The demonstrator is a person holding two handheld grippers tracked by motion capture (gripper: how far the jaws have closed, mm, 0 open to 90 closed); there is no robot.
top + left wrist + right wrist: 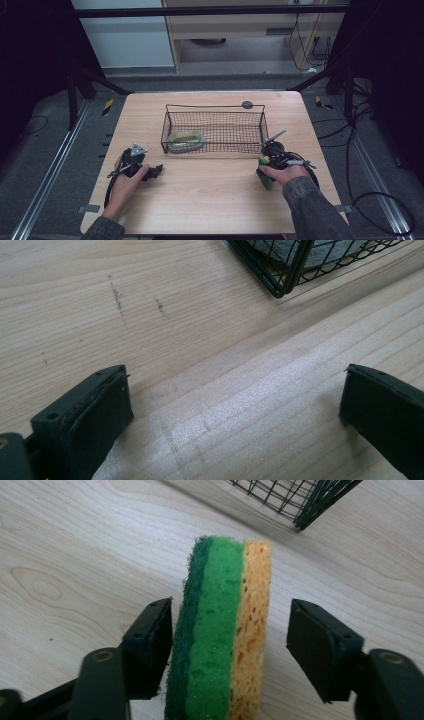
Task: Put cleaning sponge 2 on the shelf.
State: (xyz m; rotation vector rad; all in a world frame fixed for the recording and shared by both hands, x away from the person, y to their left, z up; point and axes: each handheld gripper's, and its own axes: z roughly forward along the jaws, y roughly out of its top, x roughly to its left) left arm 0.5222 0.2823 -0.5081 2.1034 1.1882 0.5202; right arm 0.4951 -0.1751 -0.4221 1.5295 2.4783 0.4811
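Beside the wire basket (215, 131), the right gripper (230, 635) straddles an upright sponge (220, 630) (one pad touching, the other apart), while the left gripper (235, 410) gapes empty.

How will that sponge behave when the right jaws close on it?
The sponge looks porous and foamy, so it will probably squash before the grip firms up. It is likely very light. It stands on edge between the jaws of the right gripper, with a gap at one jaw, so an uneven squeeze could tip it.
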